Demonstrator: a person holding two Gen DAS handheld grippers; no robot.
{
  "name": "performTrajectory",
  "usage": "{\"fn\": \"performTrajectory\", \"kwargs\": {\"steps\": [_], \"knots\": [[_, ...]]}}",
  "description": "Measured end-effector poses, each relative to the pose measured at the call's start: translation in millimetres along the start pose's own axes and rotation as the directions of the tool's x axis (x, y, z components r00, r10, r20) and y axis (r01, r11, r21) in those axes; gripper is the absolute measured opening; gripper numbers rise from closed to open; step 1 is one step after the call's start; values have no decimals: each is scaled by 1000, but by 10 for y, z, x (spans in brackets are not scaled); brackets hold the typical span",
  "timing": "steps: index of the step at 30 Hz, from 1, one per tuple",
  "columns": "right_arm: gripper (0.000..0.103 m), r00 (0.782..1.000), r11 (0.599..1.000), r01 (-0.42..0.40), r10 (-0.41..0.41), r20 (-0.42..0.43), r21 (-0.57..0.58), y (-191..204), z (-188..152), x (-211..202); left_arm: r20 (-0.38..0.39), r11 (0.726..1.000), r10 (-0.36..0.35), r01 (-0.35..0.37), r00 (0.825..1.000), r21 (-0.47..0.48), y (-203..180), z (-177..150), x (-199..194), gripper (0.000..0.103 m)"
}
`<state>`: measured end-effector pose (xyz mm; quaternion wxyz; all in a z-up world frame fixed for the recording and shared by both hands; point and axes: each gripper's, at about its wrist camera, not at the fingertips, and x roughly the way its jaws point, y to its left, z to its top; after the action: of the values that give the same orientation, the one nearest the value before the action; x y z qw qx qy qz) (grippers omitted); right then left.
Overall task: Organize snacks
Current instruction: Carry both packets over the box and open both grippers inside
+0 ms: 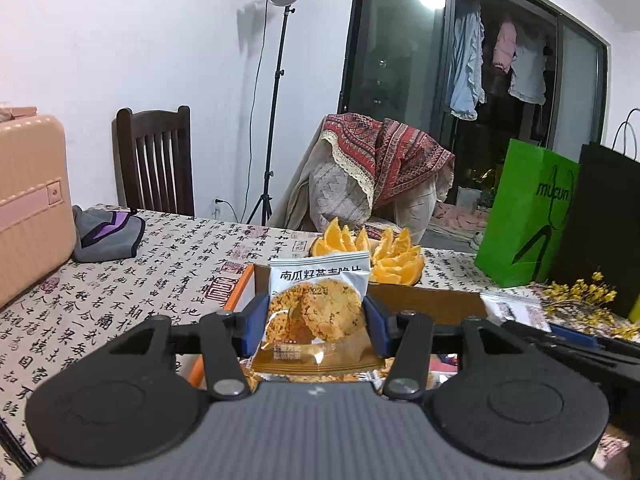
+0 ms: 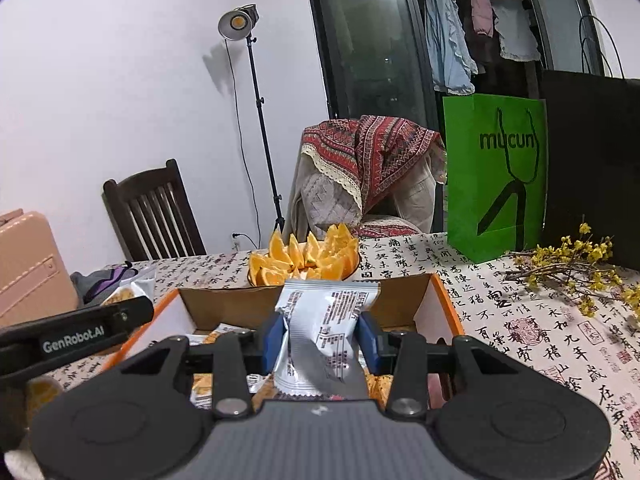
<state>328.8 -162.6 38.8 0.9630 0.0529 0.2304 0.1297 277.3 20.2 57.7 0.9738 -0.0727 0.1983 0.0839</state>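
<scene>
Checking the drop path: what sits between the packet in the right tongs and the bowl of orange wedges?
Only the open cardboard box, its far wall, lies between that packet and the orange wedges, seen in the right wrist view.

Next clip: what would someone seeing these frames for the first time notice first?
Each tongs is shut on a snack packet: the left tongs holds a cookie packet face-on, and the right tongs holds a packet showing its printed back. Both hang over an open box, with a bowl of orange wedges just behind it.
</scene>
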Motion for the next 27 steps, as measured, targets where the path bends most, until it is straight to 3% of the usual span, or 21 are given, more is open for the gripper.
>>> {"fn": "performTrajectory", "kwargs": {"steps": [4,8,21,22,27], "knots": [[40,1000,1000,-23,23,-16,4,-96,-97,96,14,998,20,-21,1000,58,-29,-131,112,52],[40,999,999,-34,34,-37,21,-153,-137,144,-15,999,8,-7,1000,48,26,-185,210,52],[41,999,1000,-25,25,-32,13,-152,-190,158,-2,999,1,-1,1000,40,77,-214,185,53],[44,999,1000,-26,26,-31,14,-156,-188,157,0,999,1,-1,1000,36,84,-214,180,55],[65,999,999,-29,30,-20,28,-183,-179,133,43,1000,2,-2,999,-1,124,-195,98,96]]}}
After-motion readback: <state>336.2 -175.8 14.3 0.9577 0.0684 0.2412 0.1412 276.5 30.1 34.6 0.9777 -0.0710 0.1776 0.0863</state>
